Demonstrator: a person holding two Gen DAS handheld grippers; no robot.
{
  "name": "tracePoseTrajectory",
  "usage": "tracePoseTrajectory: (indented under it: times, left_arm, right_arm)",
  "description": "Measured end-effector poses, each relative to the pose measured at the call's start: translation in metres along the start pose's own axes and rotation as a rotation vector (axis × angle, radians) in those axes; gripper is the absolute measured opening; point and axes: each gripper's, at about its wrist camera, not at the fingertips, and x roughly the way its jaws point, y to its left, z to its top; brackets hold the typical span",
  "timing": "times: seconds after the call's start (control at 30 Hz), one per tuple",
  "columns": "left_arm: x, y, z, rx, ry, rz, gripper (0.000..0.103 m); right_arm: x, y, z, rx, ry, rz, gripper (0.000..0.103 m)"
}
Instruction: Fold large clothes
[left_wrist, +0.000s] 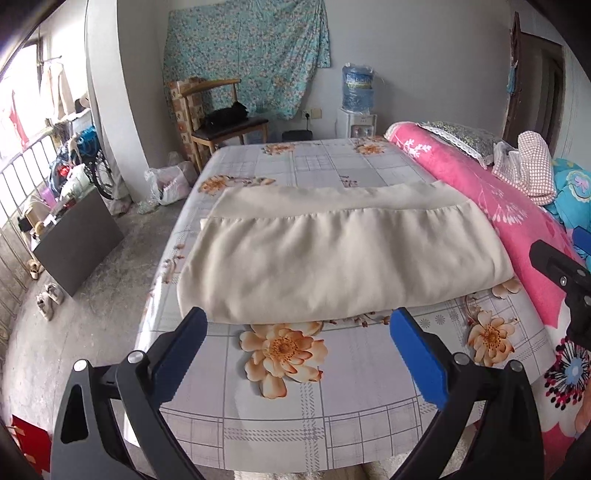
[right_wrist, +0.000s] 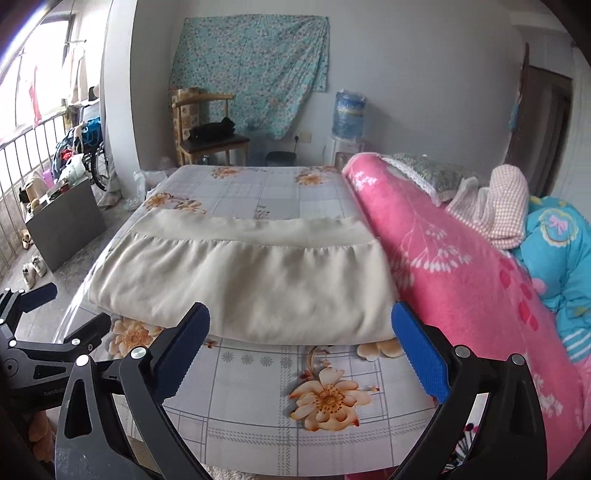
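The folded cream garment (left_wrist: 340, 254) lay flat on the bed (left_wrist: 332, 424); the left tool (left_wrist: 295, 332) and right tool (right_wrist: 301, 328) hovered nearer, both spread, pinching nothing.

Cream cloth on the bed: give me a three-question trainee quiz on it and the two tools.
1. True or false: the left tool grips the cream cloth.
2. What lies along the cloth's right edge? A) pink blanket B) wooden chair C) water bottle
3. Fill in: the cloth lies folded on the ___.

Key
1. False: both the left and the right tool are open, with nothing between their fingers.
2. A: the pink blanket.
3. Bed, on its flowered sheet.
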Motion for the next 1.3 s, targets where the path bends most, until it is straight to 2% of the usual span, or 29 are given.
tracePoseTrajectory:
  times: [0.07,0.2,0.3,0.67,0.9,1.3]
  left_arm:
    - [-0.008,-0.001,0.002,0.016,-0.035,0.017,0.097]
    - [-0.017,-0.004,0.002,0.029,-0.046,0.030,0.097]
    - [-0.020,-0.003,-0.001,0.000,-0.057,0.029,0.097]
    - [0.016,-0.005,-0.011,-0.060,0.128,0.020,0.097]
    - [0.025,-0.003,-0.009,-0.067,0.162,0.022,0.097]
    - [0.031,-0.003,-0.010,-0.069,0.178,0.017,0.097]
  right_arm:
    - [-0.004,0.001,-0.002,0.005,-0.005,-0.009,0.095]
    - [-0.011,0.003,-0.011,0.015,-0.030,-0.027,0.095]
    - [-0.007,0.004,-0.015,0.025,0.001,-0.011,0.095]
    - [0.028,0.015,-0.032,0.020,0.166,-0.004,0.095]
    - [0.041,0.017,-0.039,0.026,0.225,0.016,0.095]
    - [0.044,0.017,-0.036,0.017,0.226,0.012,0.095]
